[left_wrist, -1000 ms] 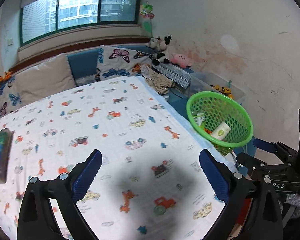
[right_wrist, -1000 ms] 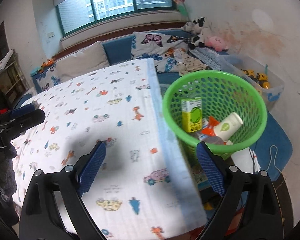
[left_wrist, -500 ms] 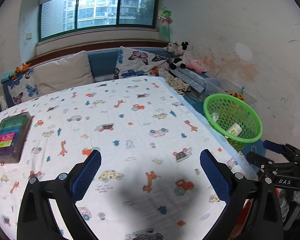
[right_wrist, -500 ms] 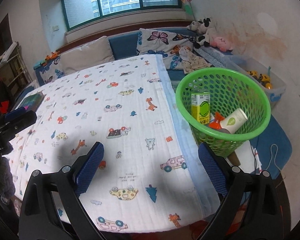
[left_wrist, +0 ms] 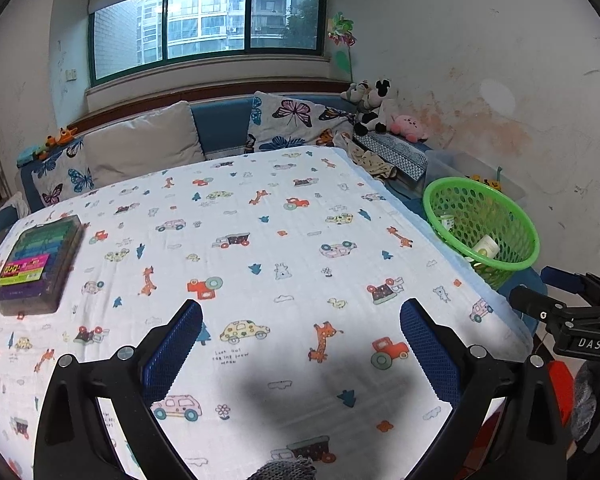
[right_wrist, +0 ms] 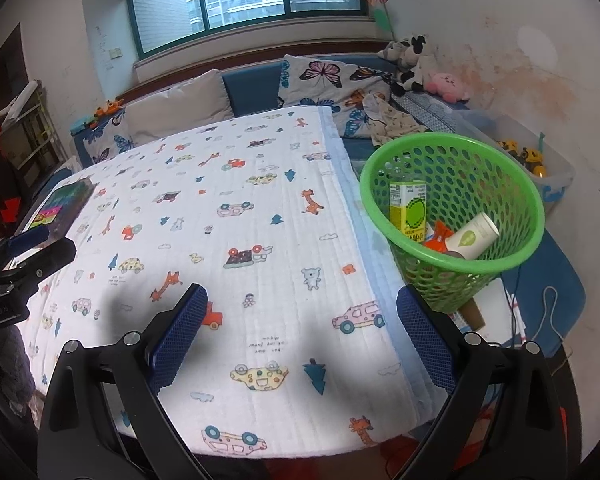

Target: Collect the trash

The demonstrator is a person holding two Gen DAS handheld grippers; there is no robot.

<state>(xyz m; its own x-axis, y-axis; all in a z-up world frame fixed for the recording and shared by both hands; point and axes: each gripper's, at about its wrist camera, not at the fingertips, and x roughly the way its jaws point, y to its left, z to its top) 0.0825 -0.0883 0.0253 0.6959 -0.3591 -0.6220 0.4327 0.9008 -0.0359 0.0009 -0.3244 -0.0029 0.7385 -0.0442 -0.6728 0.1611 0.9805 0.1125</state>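
- Claws, two: the left claw (left_wrist: 300,344) with black arms and blue ribbed pads, jaws spread wide and holding nothing, above the near part of the surface; the right claw (right_wrist: 302,334), same build, likewise spread wide and holding nothing, over the surface's right near corner.
- Surface, one: a table covered by a white quilted cloth printed with cars, giraffes and small trees (left_wrist: 268,248), pale blue border along its right edge.
- Basket, one: a round green plastic mesh basket (right_wrist: 512,168), standing off the surface, just beside its right edge.
- Basket contents, three counted items plus a dark object low in the basket, too hidden to name: one yellow-and-green drink carton (right_wrist: 408,208), upright against the left wall; one white cylindrical tube with a green leaf mark (right_wrist: 474,236), lying tilted to the right; one orange crumpled wrapper (right_wrist: 438,238) between carton and tube.
- Box, one: a clear flat plastic case of coloured blocks with a pink and yellow label (left_wrist: 36,264), lying at the surface's far left edge, well apart from the basket.
- Cushions, three along the blue bench under the window: one plain beige cushion (left_wrist: 144,142), two butterfly-print.
- Plush toys, a cluster in the corner by the wall: a black-and-white one (left_wrist: 374,110) and a pink round one (left_wrist: 410,126).
- Bin, one: a clear plastic storage bin (right_wrist: 556,176) behind the basket, yellow toy vehicles inside.
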